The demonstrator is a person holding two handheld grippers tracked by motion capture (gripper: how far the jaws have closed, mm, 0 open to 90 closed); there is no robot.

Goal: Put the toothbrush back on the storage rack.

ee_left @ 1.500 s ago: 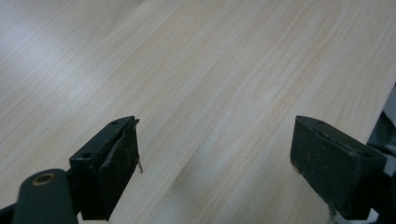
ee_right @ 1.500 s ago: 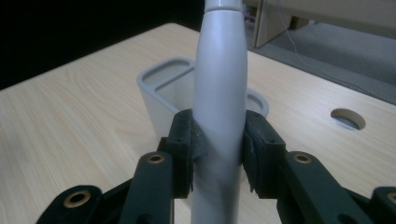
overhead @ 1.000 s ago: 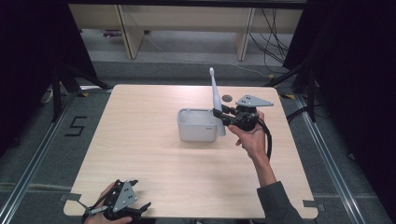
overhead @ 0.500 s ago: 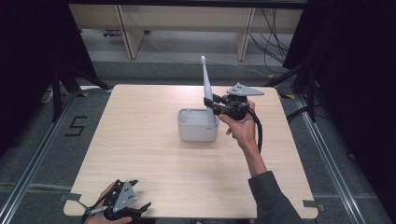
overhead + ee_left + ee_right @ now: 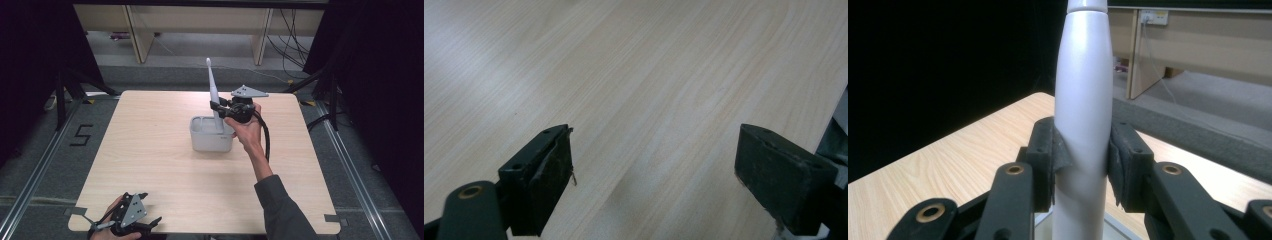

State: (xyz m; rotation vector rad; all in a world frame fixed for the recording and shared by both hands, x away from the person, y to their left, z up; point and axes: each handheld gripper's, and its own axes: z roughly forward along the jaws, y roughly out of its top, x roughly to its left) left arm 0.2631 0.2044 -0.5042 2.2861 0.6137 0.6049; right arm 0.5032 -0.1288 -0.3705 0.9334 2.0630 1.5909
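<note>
**A:** Which step is pictured here?

**B:** Placing an electric toothbrush (image 5: 213,92) into the white rectangular holder (image 5: 211,140). My right gripper (image 5: 218,108) has its jaws clamped on the white handle; in the right gripper view the two black pads press the toothbrush (image 5: 1083,125) from both sides. The brush stands nearly upright, head up, its lower end at or just inside the holder's far right part. The holder sits on the tabletop (image 5: 150,150) right of centre, nearer the far edge than the near one.

**A:** And the other hand?

**B:** My left gripper (image 5: 131,220) rests at the near left corner, its jaws wide apart with nothing but bare wood (image 5: 649,90) between them.

**A:** What does the next move call for?

**B:** I judge that the handle must be kept vertical and lowered straight until its base seats in the holder, and only then released. If I let go while it leans, it could tip against the rim or topple out.

**A:** What cannot be read from these views?

**B:** The base of the handle is hidden behind the holder's rim and my jaws, so I cannot tell whether it already touches the bottom, nor which compartment it is over. The right gripper view cuts off the brush head at the top. The bristles are too small to make out from above.
</note>
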